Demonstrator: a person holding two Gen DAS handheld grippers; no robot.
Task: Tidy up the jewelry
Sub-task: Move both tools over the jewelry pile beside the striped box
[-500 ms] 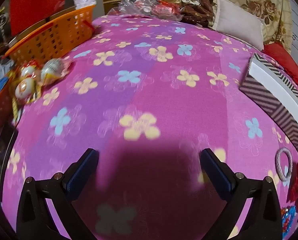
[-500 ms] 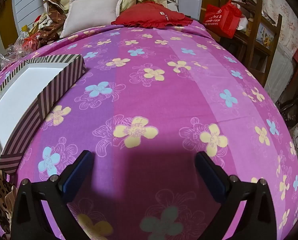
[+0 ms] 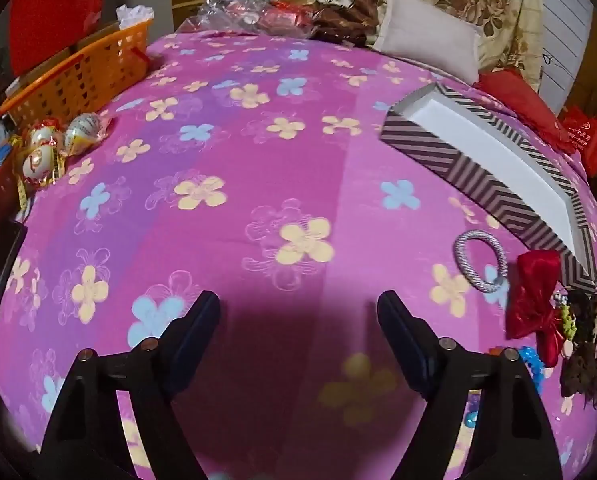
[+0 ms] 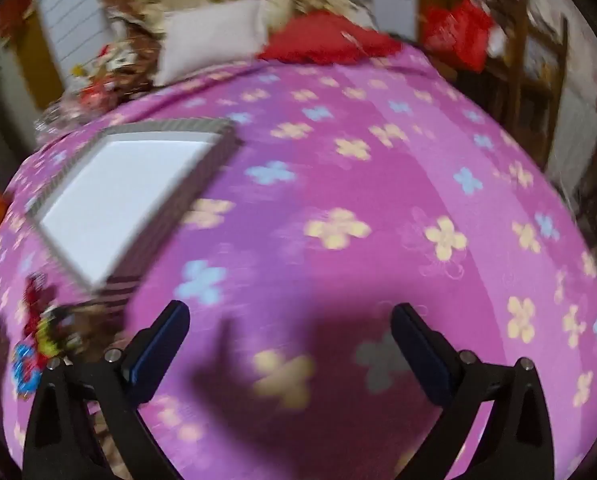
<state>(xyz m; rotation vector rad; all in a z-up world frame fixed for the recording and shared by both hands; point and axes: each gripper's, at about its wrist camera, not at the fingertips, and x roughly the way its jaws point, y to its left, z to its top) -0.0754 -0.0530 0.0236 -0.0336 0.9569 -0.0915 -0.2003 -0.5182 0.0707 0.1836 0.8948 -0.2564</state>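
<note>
Pink bedspread (image 3: 298,152) with yellow and blue flowers fills both of my views, stretched over the bed. My left gripper (image 3: 298,312) hangs over it with its fingers (image 3: 196,332) wide apart and nothing between them. To its right I see the jewelry: a silver braided ring (image 3: 480,261) lying flat on the cloth, just beside a red satin bow (image 3: 536,300), and nearer still a tangle of dark lace and leopard-print pieces (image 3: 586,344) with a blue beaded item (image 3: 534,364) at its near edge. The bow touches the near corner of the striped box (image 3: 458,160), which lies open with a white inside, on the right half of the bed.

My right gripper (image 4: 290,328) also has its fingers (image 4: 156,348) spread, holding nothing, above bare bedspread. That view is blurred; I can make out the striped box (image 4: 122,188) on the left and the red and blue pieces (image 4: 30,344) at its near corner, but no detail.

Far left in the left view sits an orange basket (image 3: 78,76), with three wrapped ornaments (image 3: 54,148) nearer. A pale pillow (image 3: 426,40) and a red cushion (image 3: 518,100) lie at the far end.
</note>
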